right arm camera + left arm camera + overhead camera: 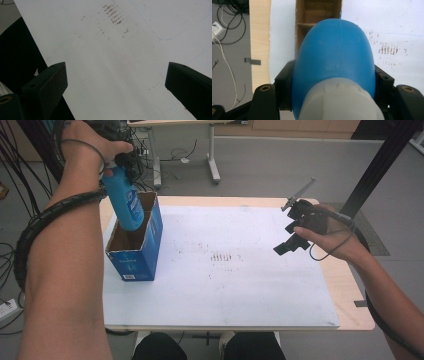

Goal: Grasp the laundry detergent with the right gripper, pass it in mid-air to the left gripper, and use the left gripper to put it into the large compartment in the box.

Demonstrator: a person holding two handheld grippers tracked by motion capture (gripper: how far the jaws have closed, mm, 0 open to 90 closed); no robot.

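Observation:
A blue bottle (123,200) with a white cap hangs bottom-down, its lower end inside an open blue cardboard box (136,254) at the table's left. My left gripper (116,160) is shut on the bottle near its cap. In the left gripper view the bottle (334,60) sits between the two black jaws, above the box's brown inside (317,15) with a divider. My right gripper (290,242) hovers open over the right part of the white mat (225,285); the right gripper view has its jaws wide apart, nothing between them, the stained mat (112,62) below.
A white mat with brownish smudges (222,256) covers most of the wooden table (345,285). Cables (15,180) hang at the far left. Another table's legs (212,167) stand on the grey floor beyond. A person's knees (205,347) are at the near edge.

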